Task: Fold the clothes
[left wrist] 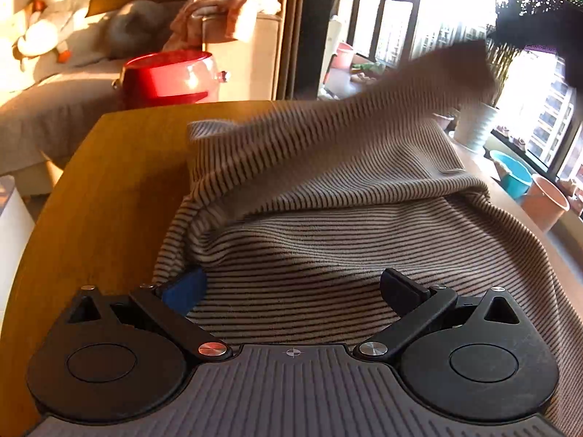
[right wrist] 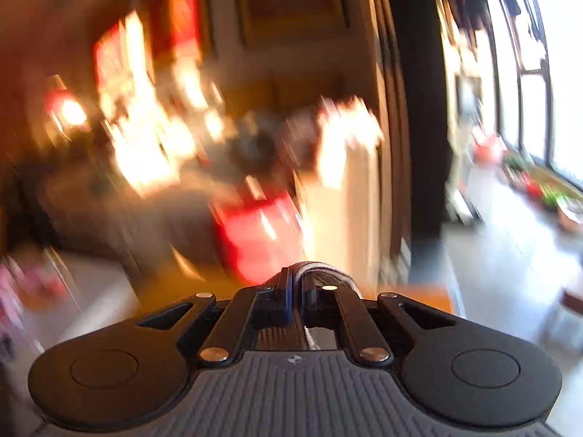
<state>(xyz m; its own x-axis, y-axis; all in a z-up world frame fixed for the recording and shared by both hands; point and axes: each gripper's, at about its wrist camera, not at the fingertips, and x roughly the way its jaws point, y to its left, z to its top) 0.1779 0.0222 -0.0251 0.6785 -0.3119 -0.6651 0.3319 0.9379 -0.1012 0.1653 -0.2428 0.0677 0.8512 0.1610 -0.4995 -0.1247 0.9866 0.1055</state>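
A brown-and-cream striped garment lies rumpled on the wooden table. My left gripper stands open low over its near part, fingers wide apart, and a fold covers part of the blue left pad. One end of the garment is lifted up and to the right, blurred, toward a dark blurred shape at the top right. In the right wrist view my right gripper is shut on a bunched piece of the striped garment, with the room behind smeared by motion.
Beyond the table's far edge are a red basin, a sofa with a plush goose, and a pile of clothes on its arm. A white planter, a blue bucket and a pink bucket stand by the windows on the right.
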